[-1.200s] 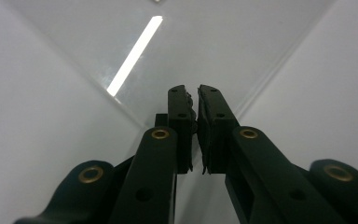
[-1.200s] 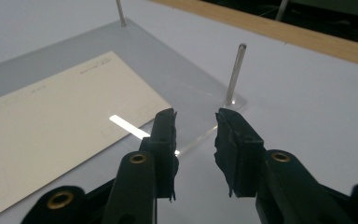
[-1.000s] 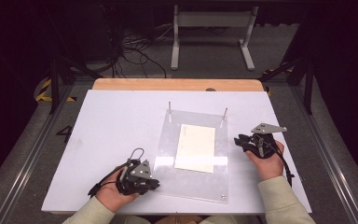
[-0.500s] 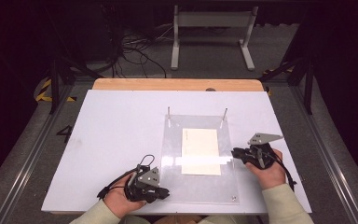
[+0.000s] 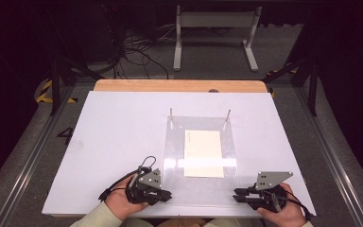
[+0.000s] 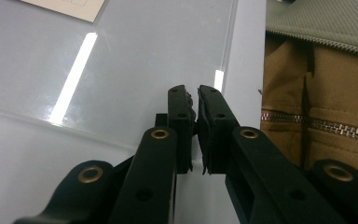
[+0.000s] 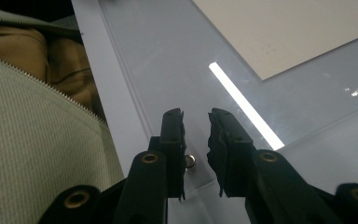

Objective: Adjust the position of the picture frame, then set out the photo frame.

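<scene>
High view shows two grippers at the near worktop (image 5: 113,123) edge, left gripper (image 5: 166,196) with fingers closed, right gripper (image 5: 237,195) slightly parted, both empty, flanking one clear plate (image 5: 198,189) bearing one paper sheet (image 5: 203,153) and two upright pins (image 5: 171,113).

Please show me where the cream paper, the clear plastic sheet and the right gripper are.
cream paper (image 5: 203,153), high view, its middle.
clear plastic sheet (image 5: 175,142), high view, bare left part.
right gripper (image 5: 236,195), high view, between fingertips.

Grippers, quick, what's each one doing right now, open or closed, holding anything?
Left gripper: closed, holding nothing, over the clear acrylic sheet.
Right gripper: slightly open, holding nothing, jaws just opening, above that sheet's corner.
</scene>
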{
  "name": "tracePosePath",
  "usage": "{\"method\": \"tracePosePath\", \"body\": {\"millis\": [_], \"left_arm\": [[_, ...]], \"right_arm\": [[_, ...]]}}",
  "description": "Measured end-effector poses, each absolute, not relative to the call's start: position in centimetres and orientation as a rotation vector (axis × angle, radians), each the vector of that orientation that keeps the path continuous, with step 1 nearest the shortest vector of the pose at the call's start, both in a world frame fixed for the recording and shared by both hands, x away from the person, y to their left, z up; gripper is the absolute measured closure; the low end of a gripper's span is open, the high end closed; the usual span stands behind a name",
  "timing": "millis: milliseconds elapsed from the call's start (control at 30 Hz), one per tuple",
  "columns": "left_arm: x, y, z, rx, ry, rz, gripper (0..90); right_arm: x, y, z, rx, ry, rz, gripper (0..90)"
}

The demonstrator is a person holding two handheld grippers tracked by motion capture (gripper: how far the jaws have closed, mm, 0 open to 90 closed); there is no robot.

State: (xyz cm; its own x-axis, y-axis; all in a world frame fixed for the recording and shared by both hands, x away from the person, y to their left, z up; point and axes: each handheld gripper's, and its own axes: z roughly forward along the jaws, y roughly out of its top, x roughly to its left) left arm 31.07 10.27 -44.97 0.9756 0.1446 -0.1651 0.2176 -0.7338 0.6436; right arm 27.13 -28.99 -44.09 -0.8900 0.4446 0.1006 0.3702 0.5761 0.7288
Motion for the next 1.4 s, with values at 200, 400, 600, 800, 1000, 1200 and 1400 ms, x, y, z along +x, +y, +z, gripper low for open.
{"method": "tracePosePath", "body": {"millis": [200,400,600,800,1000,1200,1400], "left_arm": [[31.1,10.3,-45.1,2.395,0.25,-0.146,84.1],[30.3,9.8,-45.0,2.41,0.206,-0.185,84.1],[29.6,9.6,-44.9,2.424,0.179,-0.197,84.1],[29.4,9.7,-45.0,2.422,0.175,-0.213,84.1],[29.5,9.8,-44.9,2.428,0.178,-0.226,83.9],[29.8,10.3,-44.3,2.351,0.206,-0.252,78.1],[30.6,11.3,-43.1,2.221,0.266,-0.143,69.4]], "right_arm": [[27.0,-28.6,-44.5,0.672,2.758,1.141,83.2],[26.6,-28.9,-44.4,0.664,2.787,1.121,83.7],[25.8,-29.0,-44.3,0.652,2.801,1.111,83.7],[25.4,-28.8,-44.3,0.641,2.816,1.106,83.7],[25.4,-28.7,-44.3,0.639,2.826,1.12,83.5],[25.5,-28.8,-43.9,0.62,2.753,1.216,75.2],[26.0,-29.5,-42.7,0.661,2.564,1.331,71.9]]}}
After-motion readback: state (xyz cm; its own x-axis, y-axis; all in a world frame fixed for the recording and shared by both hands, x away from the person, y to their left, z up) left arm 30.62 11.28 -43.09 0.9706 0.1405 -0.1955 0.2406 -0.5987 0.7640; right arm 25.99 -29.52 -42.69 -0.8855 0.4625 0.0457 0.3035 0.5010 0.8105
